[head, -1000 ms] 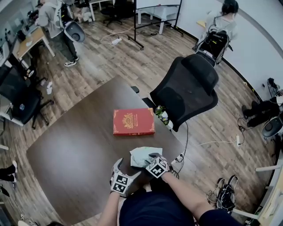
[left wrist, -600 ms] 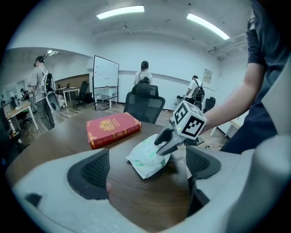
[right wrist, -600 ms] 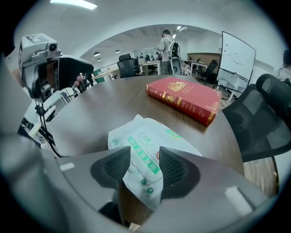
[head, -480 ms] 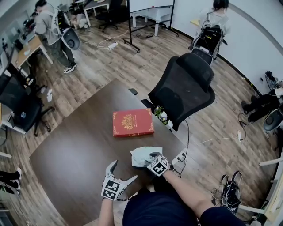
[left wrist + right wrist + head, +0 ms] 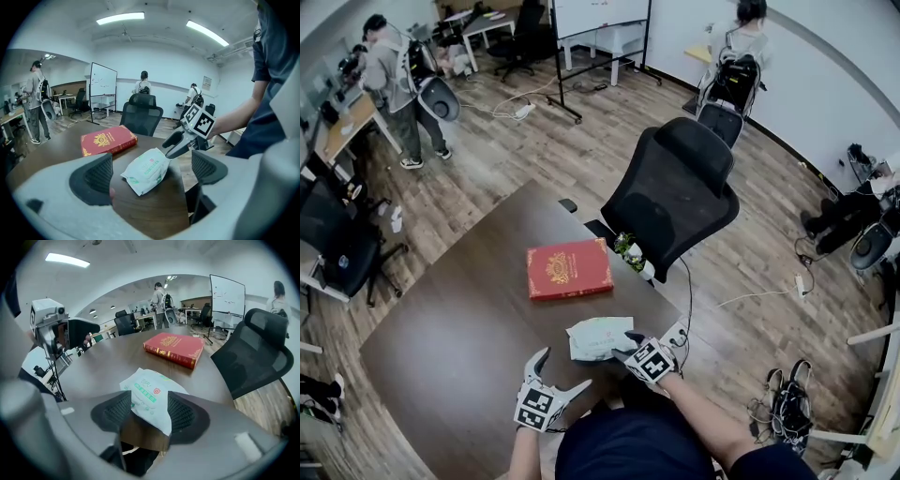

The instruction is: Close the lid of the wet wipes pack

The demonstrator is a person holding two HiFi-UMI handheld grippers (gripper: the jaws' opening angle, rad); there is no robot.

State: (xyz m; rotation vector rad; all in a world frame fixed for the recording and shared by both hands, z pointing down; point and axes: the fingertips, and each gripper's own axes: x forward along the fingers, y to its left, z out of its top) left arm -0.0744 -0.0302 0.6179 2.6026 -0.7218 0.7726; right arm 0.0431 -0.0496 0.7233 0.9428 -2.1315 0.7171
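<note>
The wet wipes pack (image 5: 596, 337), white with a green label, lies flat on the dark table (image 5: 459, 328) near its front edge; its label flap looks flat. My right gripper (image 5: 627, 348) hovers at the pack's right end, its jaws opening. In the right gripper view the pack (image 5: 149, 393) shows between the pads, which do not press on it. My left gripper (image 5: 559, 371) is raised to the left of the pack, open and holding nothing. From the left gripper view the pack (image 5: 147, 169) lies ahead between its wide jaws, with the right gripper (image 5: 174, 145) just above the pack's far corner.
A red book (image 5: 569, 268) lies on the table beyond the pack. A black office chair (image 5: 671, 192) stands at the table's far right edge, with a small plant (image 5: 630, 251) beside it. People stand far off by desks (image 5: 389, 70) and a whiteboard.
My left gripper has come up off the pack's left side and drawn back, jaws spread. The right gripper has lifted slightly at the pack's right end.
</note>
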